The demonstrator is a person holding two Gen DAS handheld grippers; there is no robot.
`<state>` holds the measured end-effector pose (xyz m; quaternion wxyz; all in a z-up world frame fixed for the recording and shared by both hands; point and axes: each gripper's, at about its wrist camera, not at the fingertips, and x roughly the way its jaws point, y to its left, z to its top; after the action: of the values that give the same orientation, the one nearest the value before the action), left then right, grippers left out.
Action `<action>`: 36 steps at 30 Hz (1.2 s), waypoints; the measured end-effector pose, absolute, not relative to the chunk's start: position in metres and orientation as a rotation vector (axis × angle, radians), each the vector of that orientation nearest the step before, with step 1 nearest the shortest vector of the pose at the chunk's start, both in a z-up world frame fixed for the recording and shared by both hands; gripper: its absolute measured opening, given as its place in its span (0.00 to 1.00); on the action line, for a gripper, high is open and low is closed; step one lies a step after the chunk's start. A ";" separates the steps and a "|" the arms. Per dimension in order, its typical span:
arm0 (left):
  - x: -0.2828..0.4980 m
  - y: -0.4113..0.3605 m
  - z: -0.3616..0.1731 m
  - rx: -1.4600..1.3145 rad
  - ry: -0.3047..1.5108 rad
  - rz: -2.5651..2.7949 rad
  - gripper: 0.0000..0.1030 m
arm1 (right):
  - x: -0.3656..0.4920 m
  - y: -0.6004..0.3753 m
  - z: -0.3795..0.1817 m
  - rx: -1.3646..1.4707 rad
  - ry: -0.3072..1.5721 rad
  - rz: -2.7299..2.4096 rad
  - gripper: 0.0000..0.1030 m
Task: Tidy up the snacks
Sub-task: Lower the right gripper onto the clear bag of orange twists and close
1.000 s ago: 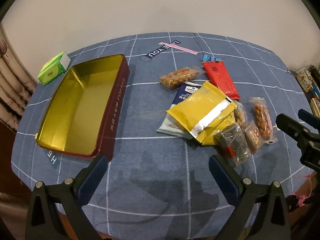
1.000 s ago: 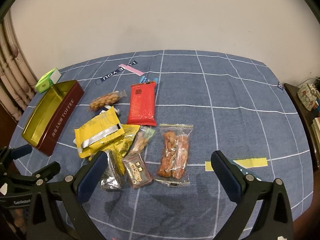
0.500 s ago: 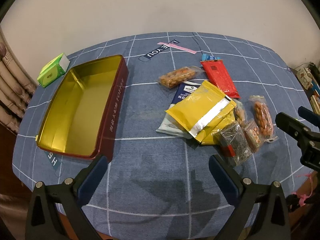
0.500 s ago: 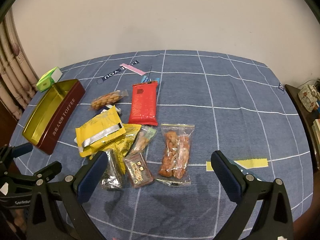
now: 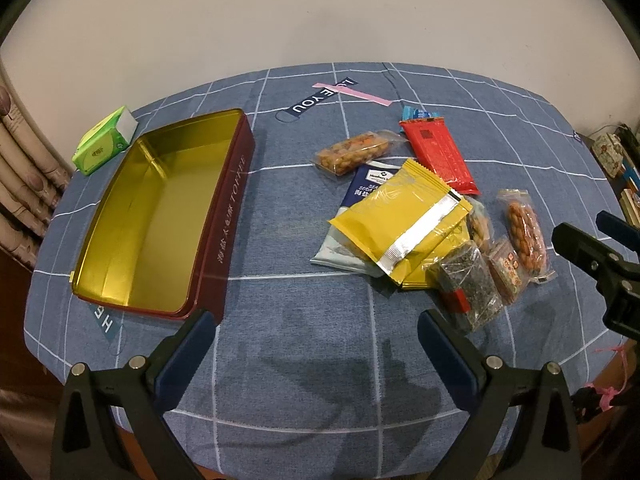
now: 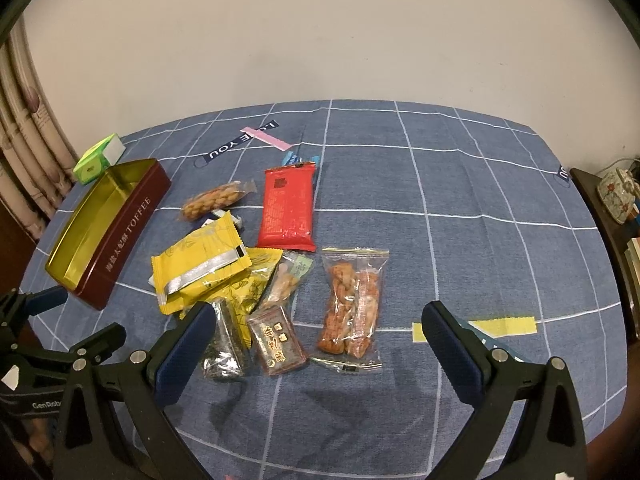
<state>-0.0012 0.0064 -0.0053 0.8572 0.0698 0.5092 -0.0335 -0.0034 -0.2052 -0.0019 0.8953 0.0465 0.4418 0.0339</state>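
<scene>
Maroon rectangular tin (image 5: 224, 216) lettered "TOFFEE", gold inside, lies open at left on blue checked tablecloth (image 5: 300, 344). Cloth prints read "YOU". Snack heap right of tin: yellow foil packet (image 6: 200, 264) on top, long red wrapper (image 6: 289, 208) far side, clear bag of orange twists (image 6: 352, 304) rightmost. Left gripper (image 5: 316, 344) and right gripper (image 6: 316, 336) both spread wide, empty, near edge.

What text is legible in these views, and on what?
"TOFFEE": side of the tin, after Chinese characters too small to read.
"YOU": dark strip on the tablecloth; its start is covered by pink tape.
"GenRobo", cut off: left gripper body.
Print on the snack packets: too small or blurred.
</scene>
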 end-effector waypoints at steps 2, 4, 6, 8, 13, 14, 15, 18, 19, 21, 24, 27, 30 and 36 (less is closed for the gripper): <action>-0.001 0.006 -0.006 0.146 1.072 -0.073 1.00 | -0.003 -0.205 -0.002 0.097 0.918 0.070 0.99; 0.000 0.006 -0.007 0.148 1.073 -0.073 1.00 | -0.003 -0.206 -0.002 0.096 0.918 0.067 0.99; 0.001 0.006 -0.008 0.149 1.074 -0.078 1.00 | -0.002 -0.207 -0.003 0.095 0.923 0.063 0.99; 0.002 0.006 -0.008 0.151 1.075 -0.080 1.00 | -0.001 -0.208 -0.004 0.096 0.927 0.061 0.99; 0.005 0.005 -0.011 0.157 1.082 -0.087 1.00 | 0.001 -0.210 -0.006 0.091 0.933 0.057 0.99; 0.006 0.005 -0.011 0.157 1.082 -0.090 1.00 | 0.001 -0.210 -0.006 0.090 0.934 0.056 0.99; 0.007 0.004 -0.012 0.158 1.083 -0.093 1.00 | 0.001 -0.211 -0.007 0.087 0.935 0.054 0.99; 0.010 0.005 -0.013 0.164 1.083 -0.097 1.00 | 0.002 -0.212 -0.011 0.078 0.944 0.048 0.97; 0.010 0.005 -0.014 0.164 1.083 -0.099 1.00 | 0.003 -0.213 -0.013 0.075 0.949 0.045 0.95; 0.011 0.007 -0.015 0.160 1.085 -0.103 1.00 | 0.004 -0.216 -0.017 0.073 0.960 0.039 0.91; 0.014 0.010 -0.018 0.162 1.090 -0.109 1.00 | 0.007 -0.222 -0.024 0.062 0.984 0.027 0.86; 0.015 0.012 -0.019 0.168 1.090 -0.114 1.00 | 0.011 -0.227 -0.032 0.060 1.008 0.017 0.79; 0.018 0.013 -0.021 0.177 1.091 -0.123 1.00 | 0.017 -0.231 -0.040 0.064 1.030 0.014 0.78; 0.026 0.011 -0.023 0.215 1.087 -0.142 1.00 | 0.033 -0.230 -0.050 0.059 1.048 0.013 0.78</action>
<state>0.0259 0.0107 -0.0226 0.8480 0.1018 0.5157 -0.0675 0.0331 -0.2303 -0.0501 0.8653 0.0281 0.5004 0.0063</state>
